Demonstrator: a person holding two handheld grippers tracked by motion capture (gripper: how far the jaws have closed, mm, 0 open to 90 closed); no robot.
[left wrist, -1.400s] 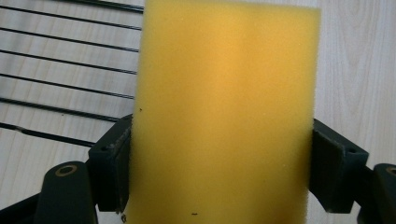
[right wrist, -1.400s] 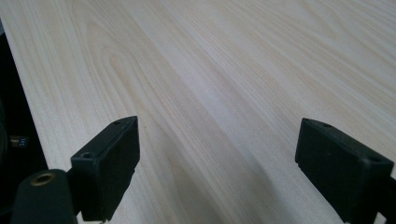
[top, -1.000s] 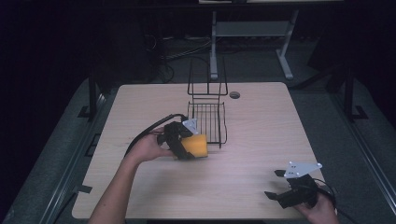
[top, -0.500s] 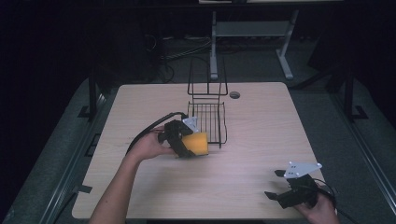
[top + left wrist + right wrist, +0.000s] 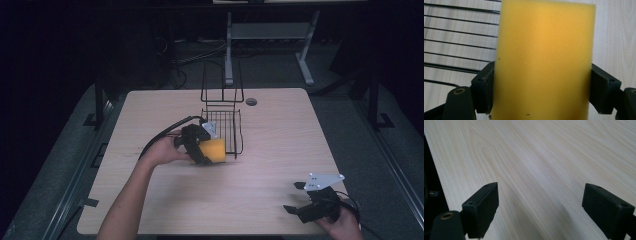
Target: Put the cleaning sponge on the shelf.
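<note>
- The light wooden table (image 5: 280,150) carried all the work, its top bare apart from a wire rack and a small dark round fitting near the far edge.
- The black wire rack (image 5: 224,116) stood near the middle of the table, a tall back frame rising behind a low open basket; its bars lay close to the left of the yellow block in the left gripper view, so the rack looked to be where the block was headed.
- The yellow sponge (image 5: 212,150), a plain foam block, hung just at the rack's near front corner, apparently clear of the tabletop, though I could not tell whether it touched the wires.
- The left gripper (image 5: 200,150) had its jaws closed onto the sponge's two sides, pads (image 5: 484,87) pressed flat against the foam, probably to keep it steady for setting it in.
- The right gripper (image 5: 300,197) sat at the table's near right corner, well apart from the rack, jaws spread wide over bare wood and gripping nothing, seemingly parked out of the way.
</note>
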